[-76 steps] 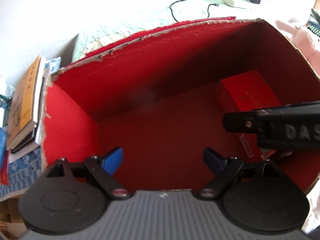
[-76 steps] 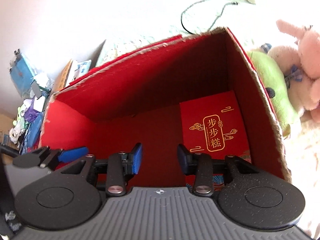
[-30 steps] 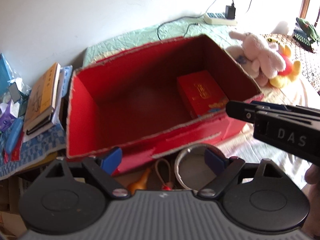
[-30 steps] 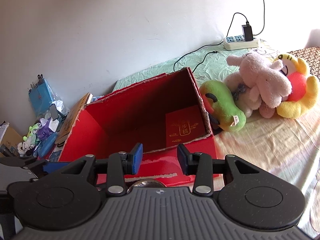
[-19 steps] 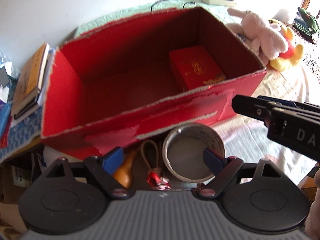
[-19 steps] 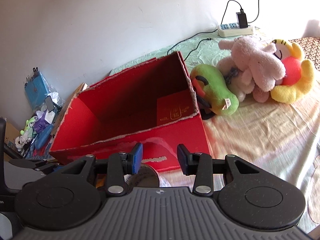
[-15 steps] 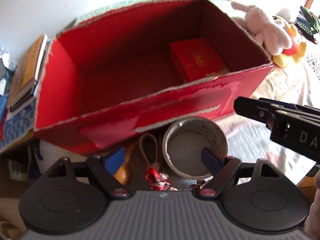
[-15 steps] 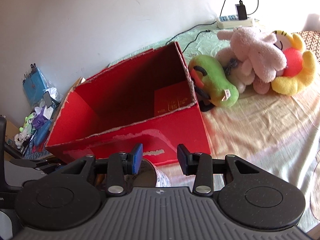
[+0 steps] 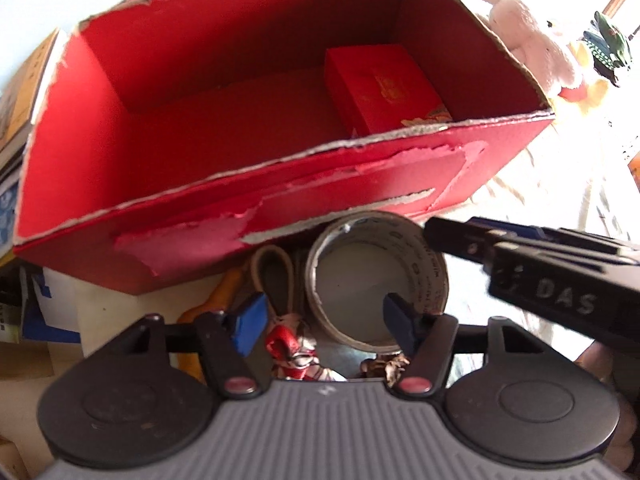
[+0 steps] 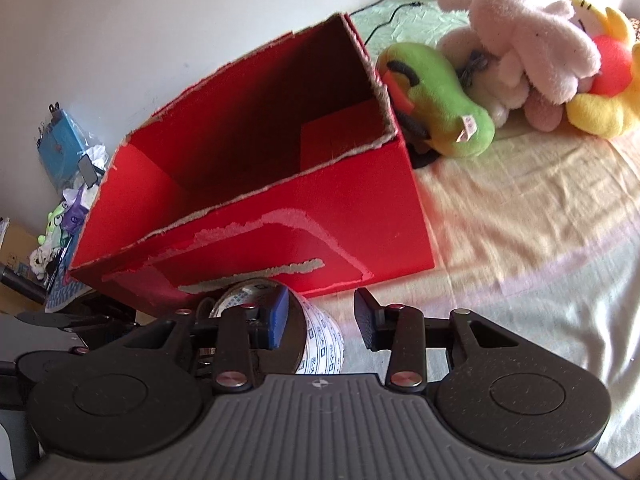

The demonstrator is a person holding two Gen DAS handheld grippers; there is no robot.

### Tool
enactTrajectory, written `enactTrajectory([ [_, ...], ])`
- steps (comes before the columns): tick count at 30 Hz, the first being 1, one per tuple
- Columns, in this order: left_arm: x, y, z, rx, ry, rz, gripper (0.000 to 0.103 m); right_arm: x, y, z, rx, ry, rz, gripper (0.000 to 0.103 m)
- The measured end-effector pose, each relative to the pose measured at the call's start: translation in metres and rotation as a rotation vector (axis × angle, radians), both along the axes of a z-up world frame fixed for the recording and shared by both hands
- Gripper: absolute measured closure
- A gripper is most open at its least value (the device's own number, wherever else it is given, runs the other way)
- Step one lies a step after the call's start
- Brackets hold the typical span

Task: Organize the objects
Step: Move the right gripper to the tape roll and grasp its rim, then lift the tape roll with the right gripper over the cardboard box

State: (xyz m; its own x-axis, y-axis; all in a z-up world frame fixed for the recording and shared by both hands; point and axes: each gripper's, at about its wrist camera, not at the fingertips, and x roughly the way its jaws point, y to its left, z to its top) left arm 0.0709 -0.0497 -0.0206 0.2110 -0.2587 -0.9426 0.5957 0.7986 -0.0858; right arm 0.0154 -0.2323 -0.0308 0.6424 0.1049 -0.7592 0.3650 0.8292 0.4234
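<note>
**Two grippers low over the tape roll by the red box**

One roll of printed tape (image 9: 378, 280) lies on its side just in front of the red cardboard box (image 9: 280, 200), its hollow core facing up toward the left wrist camera. The left gripper (image 9: 326, 320) hangs over it with fingers closing; one blue pad (image 9: 398, 320) shows inside the roll's ring, the other (image 9: 248, 320) outside beside a leather loop (image 9: 274, 276), and neither presses the roll. A red figurine (image 9: 292, 350) sits just below the loop. The right gripper (image 10: 322, 316) has its fingers apart with nothing clamped, above the roll's right side. Inside the box, a smaller red gift box (image 9: 380, 84) lies against the right wall. Plush toys (image 10: 520, 48) lie on the bed sheet (image 10: 520, 220) beyond.
</note>
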Motion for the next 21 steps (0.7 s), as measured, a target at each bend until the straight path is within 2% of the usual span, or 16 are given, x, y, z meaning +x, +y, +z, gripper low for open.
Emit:
enactTrajectory([
  [10,0.002,0.009,0.005,-0.017,-0.011,-0.016,0.047,0.015,0.003,-0.018,0.04,0.089,0.018,0.067],
  [13,0.0,0.01,0.006,-0.015,-0.021,-0.026,0.049,0.018,0.001,-0.022,0.069,0.108,0.02,0.073],
  [15,0.001,0.012,0.006,-0.015,-0.024,-0.031,0.05,0.018,0.001,-0.022,0.084,0.105,0.026,0.081],
  [16,0.002,0.013,0.007,-0.017,-0.024,-0.033,0.053,0.018,0.001,-0.021,0.088,0.102,0.032,0.083],
  [21,0.004,0.008,0.011,-0.032,-0.008,-0.06,0.055,0.015,0.0,-0.018,0.071,0.103,0.029,0.086],
])
